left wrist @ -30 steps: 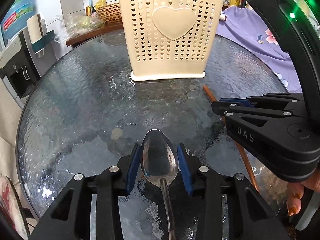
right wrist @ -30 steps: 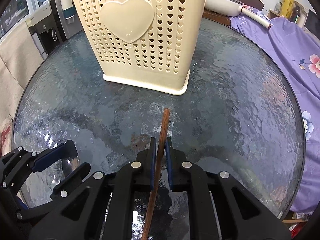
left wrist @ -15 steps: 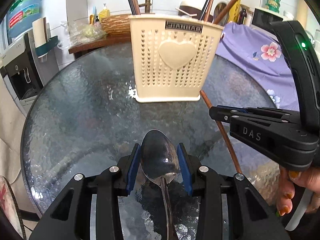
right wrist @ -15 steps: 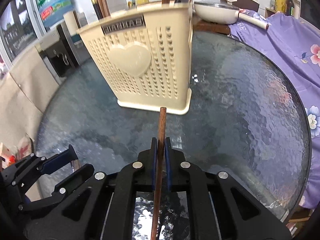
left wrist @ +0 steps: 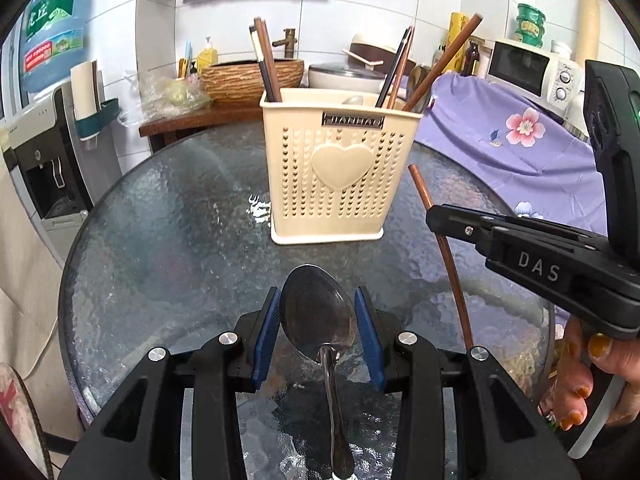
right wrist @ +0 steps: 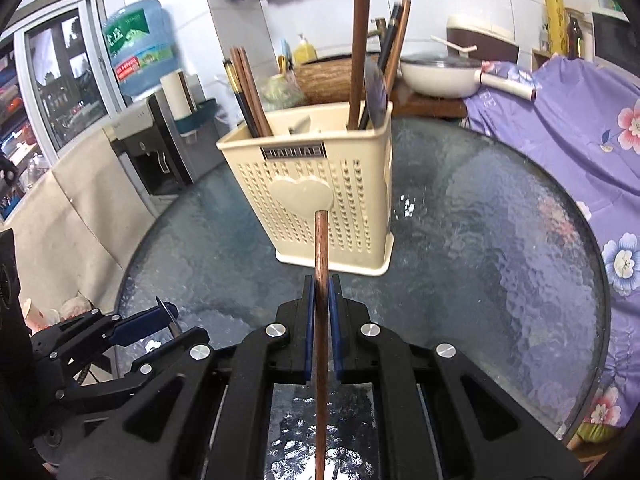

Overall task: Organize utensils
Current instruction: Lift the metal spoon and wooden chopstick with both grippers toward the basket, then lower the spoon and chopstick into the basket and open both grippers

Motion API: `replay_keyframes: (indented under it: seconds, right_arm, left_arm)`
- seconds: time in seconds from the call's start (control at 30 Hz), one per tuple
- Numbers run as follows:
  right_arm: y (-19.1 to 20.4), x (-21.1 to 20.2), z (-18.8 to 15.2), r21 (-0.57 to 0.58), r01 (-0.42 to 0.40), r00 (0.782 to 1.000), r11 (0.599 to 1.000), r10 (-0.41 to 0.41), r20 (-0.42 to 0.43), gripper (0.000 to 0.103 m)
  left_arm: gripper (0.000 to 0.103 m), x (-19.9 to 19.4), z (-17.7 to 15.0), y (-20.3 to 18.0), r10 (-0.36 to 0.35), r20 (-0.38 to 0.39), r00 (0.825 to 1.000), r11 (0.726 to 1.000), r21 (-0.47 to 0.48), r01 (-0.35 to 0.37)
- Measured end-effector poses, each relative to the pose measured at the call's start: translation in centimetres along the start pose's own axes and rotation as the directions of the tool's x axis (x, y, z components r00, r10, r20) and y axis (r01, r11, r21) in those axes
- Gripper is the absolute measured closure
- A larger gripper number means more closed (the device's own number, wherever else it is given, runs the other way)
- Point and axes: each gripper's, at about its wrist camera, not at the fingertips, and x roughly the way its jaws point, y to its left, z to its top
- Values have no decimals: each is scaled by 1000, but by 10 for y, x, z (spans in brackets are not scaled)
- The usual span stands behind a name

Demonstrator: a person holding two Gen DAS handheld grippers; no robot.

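Round glass worktop [left wrist: 168, 240], kitchen behind. Holder [left wrist: 340, 176] stands mid-worktop, bare glass all round. Left tool [left wrist: 318, 320] grips spoon [left wrist: 318, 316]; right tool [right wrist: 321, 292] clamps chopstick [right wrist: 321, 248], both above glass.

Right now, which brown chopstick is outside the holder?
The chopstick clamped in the right gripper, held above the glass table. The other brown chopsticks stand upright inside the cream holder.

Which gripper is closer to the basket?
Right. The right gripper with its chopstick nearly reaches the basket; the left gripper, holding the spoon, sits farther back.
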Motion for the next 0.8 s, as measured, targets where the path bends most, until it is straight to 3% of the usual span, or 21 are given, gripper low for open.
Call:
replay_keyframes:
  seconds: [0.3, 0.8]
  right_arm:
    - [11, -34, 5, -36, 2, 995, 999, 2, 98, 95]
    - [13, -59, 9, -41, -19, 991, 999, 24, 133, 95]
  left_arm:
    - [66, -17, 6, -7, -8, 41, 999, 1000, 23, 7]
    - [67, -32, 12, -6, -22, 88, 996, 999, 44, 19]
